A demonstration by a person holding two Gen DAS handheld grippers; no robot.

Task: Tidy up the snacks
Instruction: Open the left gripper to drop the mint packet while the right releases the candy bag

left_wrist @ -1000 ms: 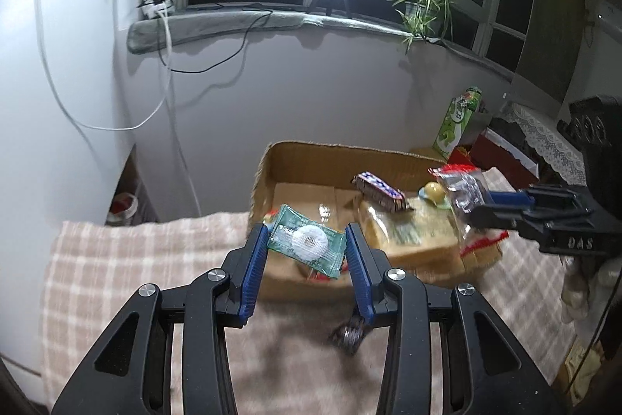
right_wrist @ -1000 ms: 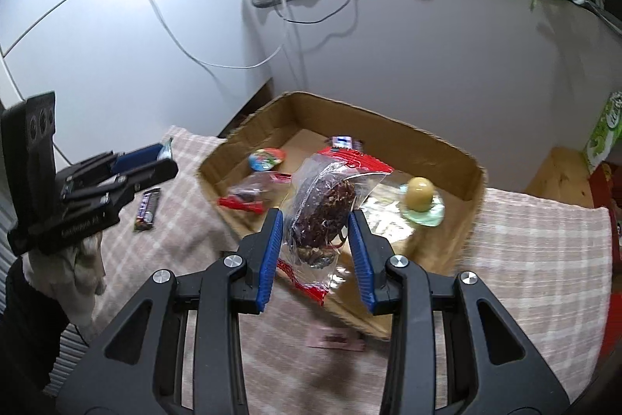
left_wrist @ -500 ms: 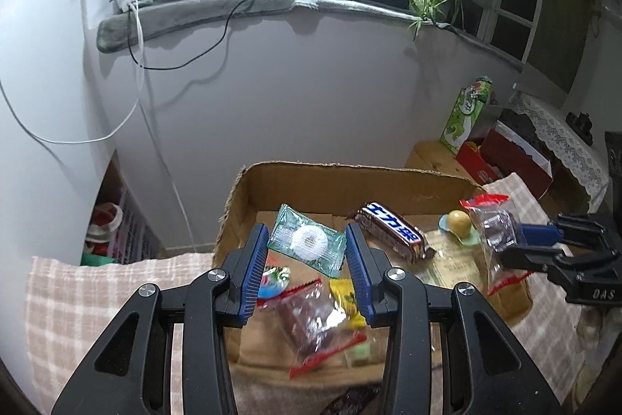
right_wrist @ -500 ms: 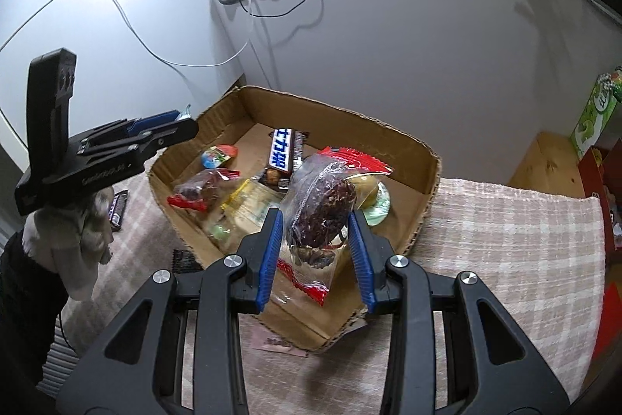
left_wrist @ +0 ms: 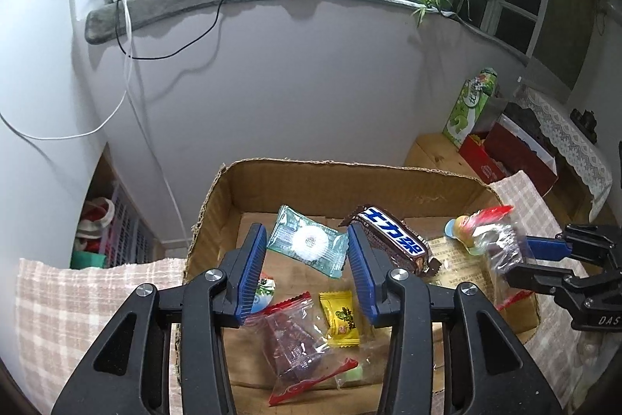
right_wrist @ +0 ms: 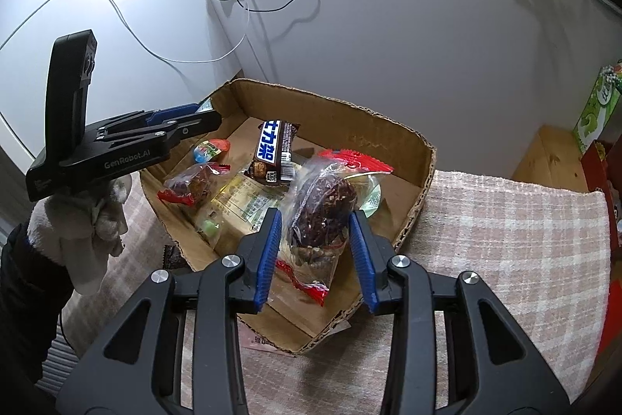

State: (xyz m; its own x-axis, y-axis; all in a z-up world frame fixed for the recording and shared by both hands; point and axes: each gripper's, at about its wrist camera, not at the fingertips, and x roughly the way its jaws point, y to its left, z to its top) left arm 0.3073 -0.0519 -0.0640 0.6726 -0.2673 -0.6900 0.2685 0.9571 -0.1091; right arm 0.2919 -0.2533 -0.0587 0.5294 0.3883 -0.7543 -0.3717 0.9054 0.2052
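Hovering above the cardboard box (left_wrist: 217, 197), the left gripper (left_wrist: 307, 251) was clamped on a green mint packet (left_wrist: 309, 240), whose long axis ran crosswise between the blue pads, tilted down toward the right. The right gripper (right_wrist: 315, 244) was clamped on a clear bag of dark snacks (right_wrist: 322, 205) with red ends, long axis upright, over the box's near right corner. Raised walls ringed the box, open above. Inside, a chocolate bar (right_wrist: 274, 150) lay lengthwise toward the far wall, beside a yellow candy (left_wrist: 342, 314). Checked cloth (right_wrist: 505, 220) lay bare to the right.
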